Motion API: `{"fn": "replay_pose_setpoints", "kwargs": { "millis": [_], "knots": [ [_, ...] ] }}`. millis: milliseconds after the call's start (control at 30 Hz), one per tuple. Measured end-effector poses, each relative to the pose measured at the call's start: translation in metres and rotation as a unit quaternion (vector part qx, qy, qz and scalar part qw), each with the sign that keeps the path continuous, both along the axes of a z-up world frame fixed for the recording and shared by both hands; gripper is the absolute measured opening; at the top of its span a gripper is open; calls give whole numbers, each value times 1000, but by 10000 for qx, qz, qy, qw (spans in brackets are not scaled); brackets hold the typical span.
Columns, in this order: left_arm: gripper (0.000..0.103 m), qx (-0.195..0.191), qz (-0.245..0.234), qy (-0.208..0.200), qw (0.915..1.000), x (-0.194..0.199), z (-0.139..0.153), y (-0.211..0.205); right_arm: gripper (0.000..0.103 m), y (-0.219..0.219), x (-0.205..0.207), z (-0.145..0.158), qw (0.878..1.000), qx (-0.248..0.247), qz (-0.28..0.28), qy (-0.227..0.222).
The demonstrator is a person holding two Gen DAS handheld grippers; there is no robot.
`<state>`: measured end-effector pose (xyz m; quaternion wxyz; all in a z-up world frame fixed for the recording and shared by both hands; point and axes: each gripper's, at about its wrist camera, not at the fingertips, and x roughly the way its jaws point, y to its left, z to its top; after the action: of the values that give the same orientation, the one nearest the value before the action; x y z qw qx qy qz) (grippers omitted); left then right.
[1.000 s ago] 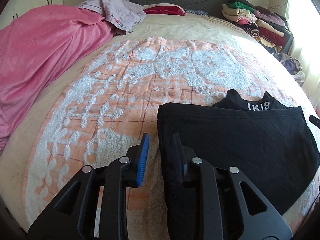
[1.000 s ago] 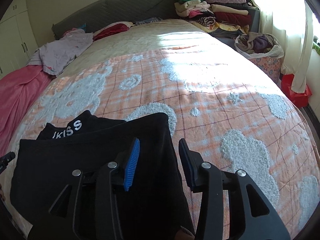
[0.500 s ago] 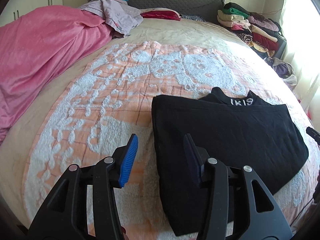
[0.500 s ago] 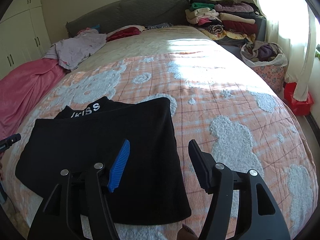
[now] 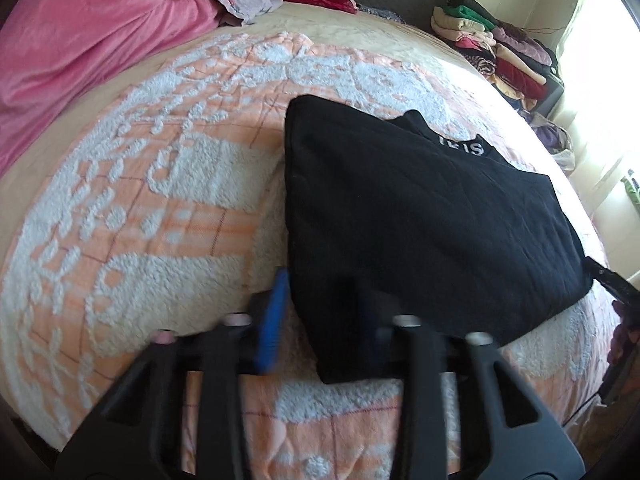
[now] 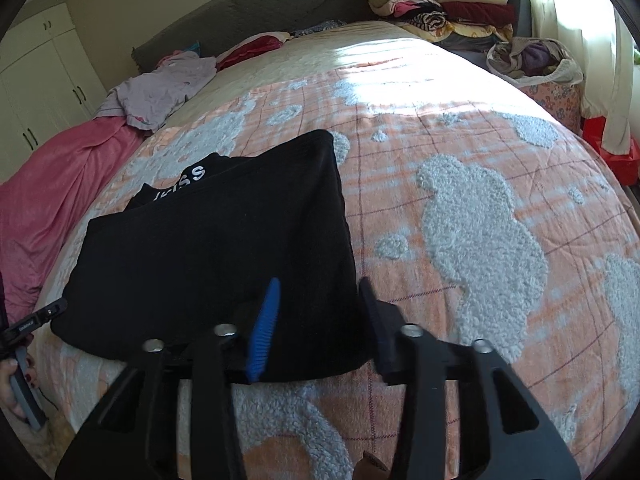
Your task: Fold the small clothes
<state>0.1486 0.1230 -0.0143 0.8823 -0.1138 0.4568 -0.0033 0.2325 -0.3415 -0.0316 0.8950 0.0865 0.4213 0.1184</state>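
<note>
A folded black top [image 5: 420, 220] lies on the bed [image 5: 160, 220]. The left gripper [image 5: 320, 312] is closing its fingers around the top's near corner at 6 o'clock. The right gripper [image 6: 320, 312] is closing around the other near corner. Only the right view shows the white cupboard [image 6: 44, 80] at 10 o'clock and a hand [image 6: 16, 384] at 8 o'clock.
</note>
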Motion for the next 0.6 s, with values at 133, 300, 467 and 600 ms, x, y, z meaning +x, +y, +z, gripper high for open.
{"fn": "replay_pose_setpoints", "kwargs": {
  "millis": [133, 300, 467, 600],
  "knots": [
    [10, 190, -36, 40, 9998, -4, 2, -6, 10, -5, -10, 7, 9998, 28, -98, -141],
    [10, 294, -12, 108, 9995, -7, -2, -7, 12, 0, -13, -6, 9989, -409, -197, -76],
    [10, 424, -45, 94, 9990, -10, 1, -11, 29, 7, -19, 0, 9965, -751, -333, -171],
    [11, 458, -61, 97, 9989, -12, 2, -11, 35, 7, -25, 2, 9956, -844, -353, -203]
  ]
}}
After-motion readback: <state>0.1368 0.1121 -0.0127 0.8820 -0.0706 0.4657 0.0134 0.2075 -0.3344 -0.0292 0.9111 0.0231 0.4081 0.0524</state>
